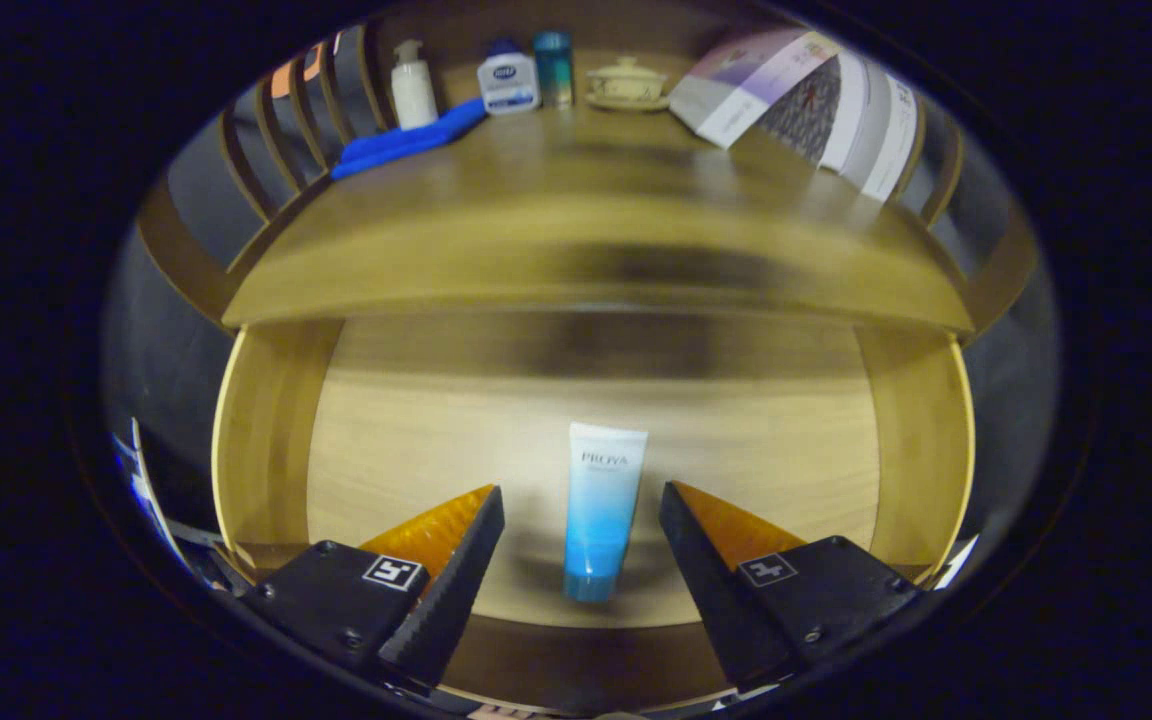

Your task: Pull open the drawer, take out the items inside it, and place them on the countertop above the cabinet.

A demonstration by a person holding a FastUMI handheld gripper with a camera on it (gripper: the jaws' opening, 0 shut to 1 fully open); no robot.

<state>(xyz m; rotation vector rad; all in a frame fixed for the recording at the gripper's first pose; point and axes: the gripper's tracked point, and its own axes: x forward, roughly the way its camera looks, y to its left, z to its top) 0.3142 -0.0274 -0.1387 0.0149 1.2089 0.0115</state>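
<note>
The wooden drawer [266, 440] is pulled open below the countertop [576, 200]. A white and blue tube [601, 510] lies flat on the drawer's floor, its cap end pointing toward me. My gripper [581, 492] hovers above the drawer, open, with one finger on each side of the tube and a gap between each finger and it. Neither finger touches the tube.
At the back of the countertop stand a white pump bottle [413, 85], a white jar with a blue lid [508, 78], a teal bottle [554, 65] and a lidded ceramic cup [626, 82]. A blue cloth [406, 140] lies at its left, open booklets [796, 95] at its right.
</note>
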